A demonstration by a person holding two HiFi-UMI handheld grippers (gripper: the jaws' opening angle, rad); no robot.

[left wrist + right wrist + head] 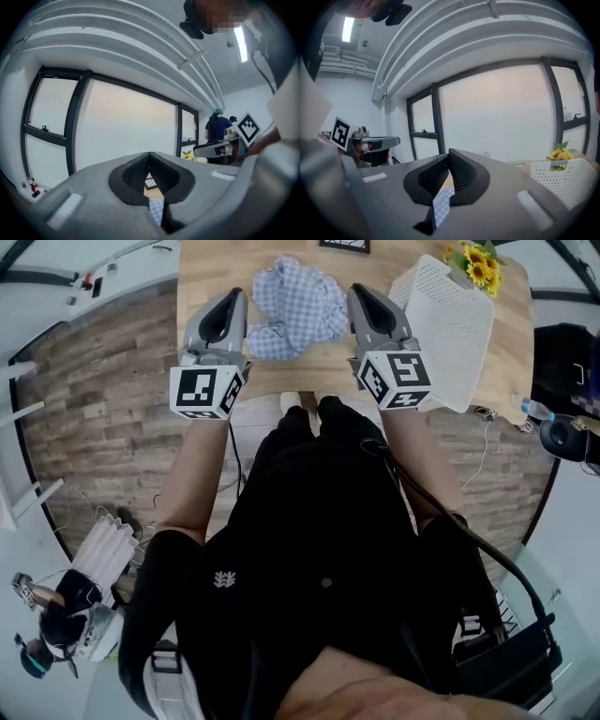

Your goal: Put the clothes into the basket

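A crumpled blue-and-white checked cloth lies in the middle of the wooden table. To its right a white perforated basket rests tilted near the table's right end. My left gripper hovers at the cloth's left side and my right gripper at its right side. Both are shut and hold nothing. In the left gripper view the jaws meet at the tip, and a strip of the cloth shows below them. The right gripper view shows the same: jaws closed, cloth beneath, basket to the right.
Sunflowers stand at the table's far right corner, behind the basket. A dark framed item sits at the far edge. A person stands in the background by the windows. A bottle and bags lie on the floor at the right.
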